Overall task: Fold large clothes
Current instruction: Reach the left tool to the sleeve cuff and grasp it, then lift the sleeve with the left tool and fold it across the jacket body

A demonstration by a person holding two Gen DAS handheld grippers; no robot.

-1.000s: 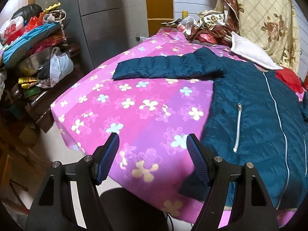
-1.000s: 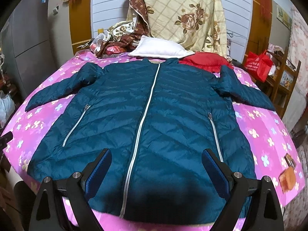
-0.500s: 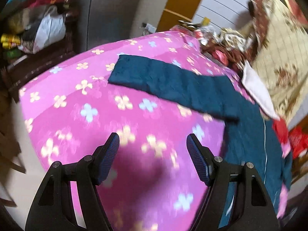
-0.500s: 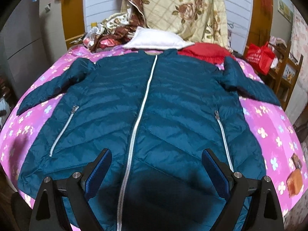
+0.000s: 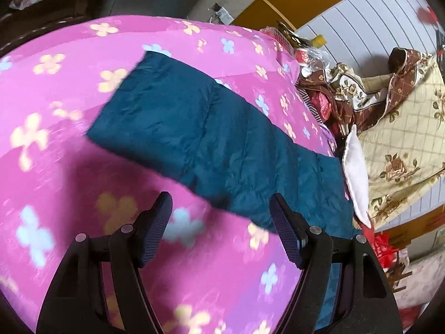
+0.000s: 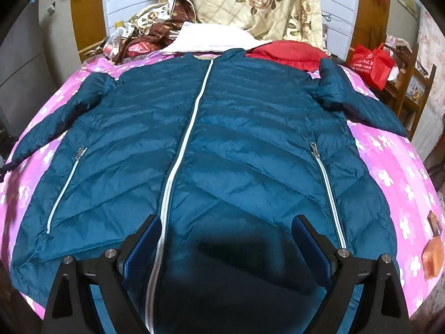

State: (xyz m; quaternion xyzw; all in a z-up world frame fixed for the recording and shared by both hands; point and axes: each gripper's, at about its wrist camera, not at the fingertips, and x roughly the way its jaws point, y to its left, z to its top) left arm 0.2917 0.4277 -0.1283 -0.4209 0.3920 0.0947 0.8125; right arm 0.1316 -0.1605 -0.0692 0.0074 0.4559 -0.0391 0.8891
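Observation:
A large teal quilted jacket with a white front zipper lies flat and face up on a pink flowered bedspread, both sleeves spread out. My right gripper is open and empty, low over the jacket's lower front beside the zipper. In the left wrist view the jacket's left sleeve stretches across the bedspread. My left gripper is open and empty, just above the sleeve's near edge close to the armpit.
A white pillow, a red cushion and a heap of flowered bedding lie at the bed's head. A red bag sits on a wooden stand at the right. An orange item lies at the bed's right edge.
My left gripper has swung in over the bed toward the left sleeve, which now looks much larger. My right gripper has come lower and closer over the jacket's front. Both stay open.

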